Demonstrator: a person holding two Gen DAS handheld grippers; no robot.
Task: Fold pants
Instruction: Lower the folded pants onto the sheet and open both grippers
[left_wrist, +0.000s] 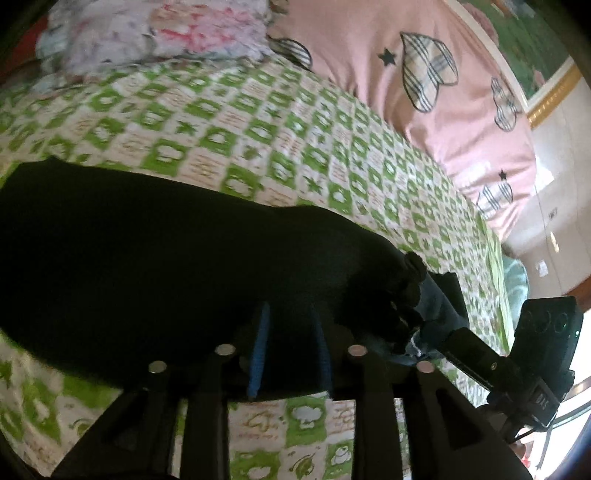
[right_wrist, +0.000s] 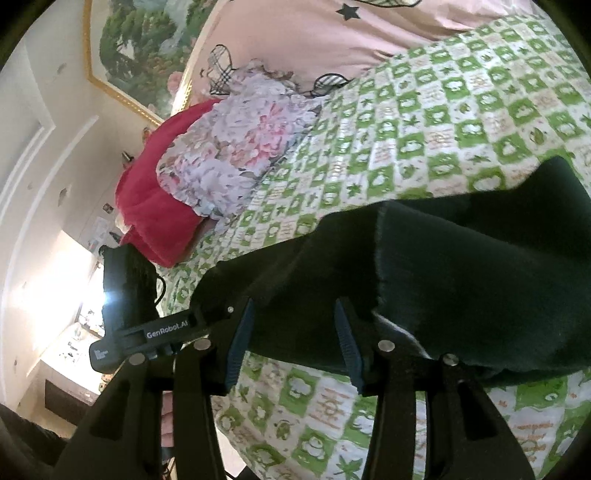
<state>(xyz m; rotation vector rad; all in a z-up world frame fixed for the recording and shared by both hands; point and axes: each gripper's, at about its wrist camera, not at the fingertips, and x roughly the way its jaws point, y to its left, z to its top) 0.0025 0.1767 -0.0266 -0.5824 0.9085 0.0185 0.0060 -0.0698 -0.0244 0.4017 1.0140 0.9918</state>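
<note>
Dark pants (left_wrist: 147, 258) lie across a green-and-white checked bedsheet (left_wrist: 258, 122). My left gripper (left_wrist: 290, 332) hangs over the pants' near edge, its blue-padded fingers (left_wrist: 260, 350) apart with dark cloth between and behind them. In the right wrist view the pants (right_wrist: 461, 280) lie folded, with a raw hem edge running down the middle. My right gripper (right_wrist: 295, 339) is open, its blue pads (right_wrist: 238, 343) on either side of the pants' near edge. The other gripper (right_wrist: 147, 332) shows at the left of that view, and my right gripper's body (left_wrist: 517, 350) shows in the left view.
A pink duvet (left_wrist: 424, 74) with plaid hearts lies at the far side of the bed. A floral pillow (right_wrist: 236, 155) and a red one (right_wrist: 155, 206) sit at the bed's end. A framed landscape picture (right_wrist: 140, 55) hangs on the wall.
</note>
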